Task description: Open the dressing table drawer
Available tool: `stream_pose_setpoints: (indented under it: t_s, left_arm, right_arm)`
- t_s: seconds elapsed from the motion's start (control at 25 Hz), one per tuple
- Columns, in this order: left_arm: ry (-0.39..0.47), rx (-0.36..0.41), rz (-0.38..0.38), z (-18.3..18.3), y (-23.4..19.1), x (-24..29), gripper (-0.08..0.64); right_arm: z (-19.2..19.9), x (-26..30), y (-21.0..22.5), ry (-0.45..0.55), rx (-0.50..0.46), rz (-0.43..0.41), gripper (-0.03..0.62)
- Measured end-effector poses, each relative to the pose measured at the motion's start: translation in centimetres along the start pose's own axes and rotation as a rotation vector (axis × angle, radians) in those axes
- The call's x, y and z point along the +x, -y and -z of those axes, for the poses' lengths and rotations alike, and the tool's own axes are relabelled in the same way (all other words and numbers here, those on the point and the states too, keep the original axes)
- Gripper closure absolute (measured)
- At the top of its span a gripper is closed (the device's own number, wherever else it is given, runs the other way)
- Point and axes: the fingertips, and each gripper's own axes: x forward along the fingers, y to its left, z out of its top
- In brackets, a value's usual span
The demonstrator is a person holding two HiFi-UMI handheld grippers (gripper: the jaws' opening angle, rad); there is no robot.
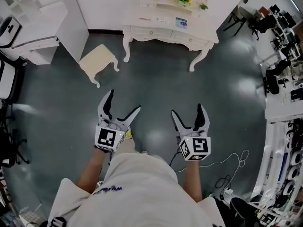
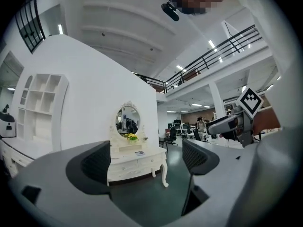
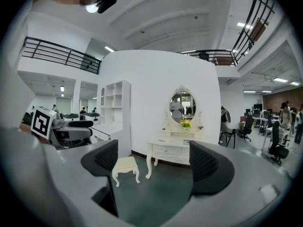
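Note:
The white dressing table (image 1: 142, 14) stands against the far wall, well ahead of me across the dark floor. Its drawers (image 1: 152, 33) sit shut along the front. My left gripper (image 1: 124, 101) and right gripper (image 1: 187, 109) are held side by side in front of my body, both open and empty, far from the table. Between the left gripper's (image 2: 147, 160) jaws I see the dressing table (image 2: 124, 165) with its oval mirror (image 2: 128, 120). Framed by the right gripper (image 3: 156, 161) is the same dressing table (image 3: 171, 151), its drawer fronts facing me.
A cream stool (image 1: 98, 60) stands left of the table, also visible as the stool (image 3: 125, 167). A white shelf unit (image 1: 42, 13) fills the far left. Desks with equipment (image 1: 284, 103) line the right. A white cable (image 1: 233, 159) lies on the floor near my right side.

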Motion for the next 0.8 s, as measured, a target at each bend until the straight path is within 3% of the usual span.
stream_pose_setpoints:
  t_s: [0.24,0.44,0.6,0.8]
  left_arm:
    - [0.003,-0.025,-0.014,1.1,-6.9,3.2,0.103]
    - [0.063,-0.027,0.010,-0.4,-11.7,5.5,0.103]
    - [0.065,-0.050,0.014,-0.5,-16.1,6.5,0.104]
    - [0.055,-0.045,0.031,0.4,-19.5,9.1,0.104]
  right_arm:
    - [-2.2,7.3,-2.0,0.005,-0.012,-0.001,0.124]
    - [-3.4,13.7,-2.9,0.002,-0.017,0.006,0.124]
    - [-4.9,18.3,-5.3,0.013,0.014,-0.030,0.124]
    - [-4.0,21.5,-5.9,-0.014,0.041,-0.017,0.124]
